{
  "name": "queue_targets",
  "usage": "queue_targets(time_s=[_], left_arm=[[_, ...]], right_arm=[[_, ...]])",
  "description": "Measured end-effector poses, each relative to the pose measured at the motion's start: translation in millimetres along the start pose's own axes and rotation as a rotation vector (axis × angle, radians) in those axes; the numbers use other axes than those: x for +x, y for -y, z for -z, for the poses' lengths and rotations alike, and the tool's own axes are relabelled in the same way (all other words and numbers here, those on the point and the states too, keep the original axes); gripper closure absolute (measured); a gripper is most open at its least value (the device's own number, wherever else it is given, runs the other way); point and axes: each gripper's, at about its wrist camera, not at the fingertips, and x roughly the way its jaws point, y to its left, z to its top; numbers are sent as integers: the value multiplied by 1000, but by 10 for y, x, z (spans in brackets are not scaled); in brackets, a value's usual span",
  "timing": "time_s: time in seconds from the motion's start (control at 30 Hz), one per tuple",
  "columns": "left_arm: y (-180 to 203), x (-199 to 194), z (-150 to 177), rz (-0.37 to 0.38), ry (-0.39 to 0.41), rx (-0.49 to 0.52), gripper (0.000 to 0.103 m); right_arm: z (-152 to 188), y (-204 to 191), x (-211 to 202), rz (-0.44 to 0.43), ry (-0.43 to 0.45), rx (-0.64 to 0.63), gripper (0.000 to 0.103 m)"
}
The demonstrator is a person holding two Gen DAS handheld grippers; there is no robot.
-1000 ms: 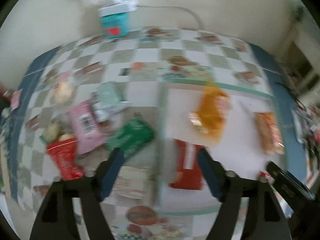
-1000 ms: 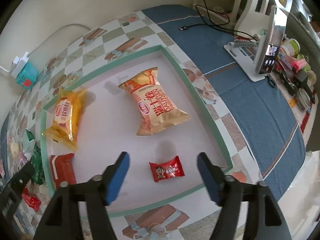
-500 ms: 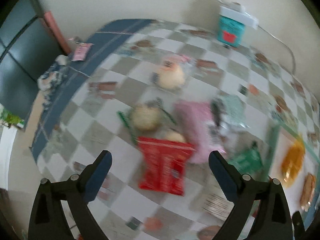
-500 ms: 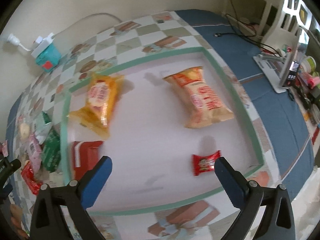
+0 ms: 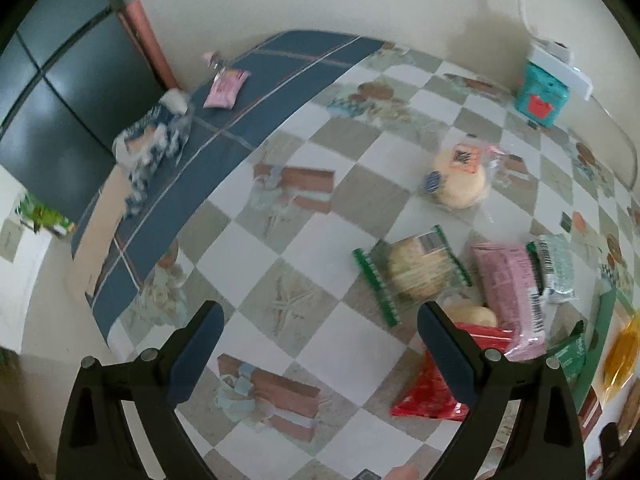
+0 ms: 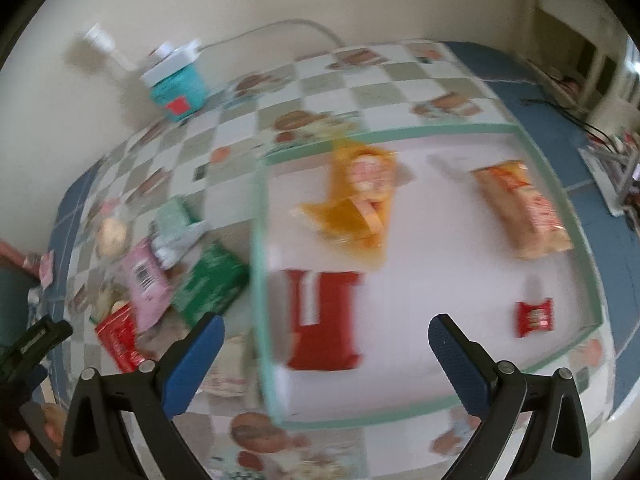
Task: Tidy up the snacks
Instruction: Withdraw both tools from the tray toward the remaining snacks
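Both grippers stand with jaws wide apart and nothing between them: the left gripper (image 5: 318,326) hangs over bare checkered cloth on the bench (image 5: 280,248), the right gripper (image 6: 326,338) over the near edge of the white tray (image 6: 420,216) with its green rim. Four snacks lie in the tray: a yellow-orange bag (image 6: 356,196) at the far left, a pale orange bag (image 6: 524,208) at the far right, a red and white packet (image 6: 324,320) near left, and one small red candy (image 6: 534,317) near right, all well apart from each other. Left of the tray lies a loose pile: one green packet (image 6: 210,284) just beside the rim, one pink packet (image 5: 514,284), one mint-green packet (image 5: 554,268), one red bag (image 5: 436,388) partly behind the left gripper's right finger, one green-edged clear pack of crackers (image 5: 416,272), and two round pale buns, one in a wrapper (image 5: 458,182) farther off, one (image 5: 474,314) tucked against the red bag. A small pink sachet (image 5: 226,87) lies alone on the blue border at the far left. A teal box (image 5: 540,96) stands by the wall.
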Motion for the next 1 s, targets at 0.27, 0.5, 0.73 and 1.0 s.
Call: queue_targets(time_s=[0.27,0.5,0.73,1.0], left_arm=[[-190,191,54,111,-77,-57,6],[-134,249,91,176,-107,-41,6],[134,173,119,296,-112,57,6],[467,274,195,378,-180,151,6]], right_arm=[[184,-521,175,-35,-70,-96,0],[278,-774,328,-42,-116,-146,0],[311,-863,341,-53,-110,-183,7],[327,-805,485,-76,-159,-160,22]])
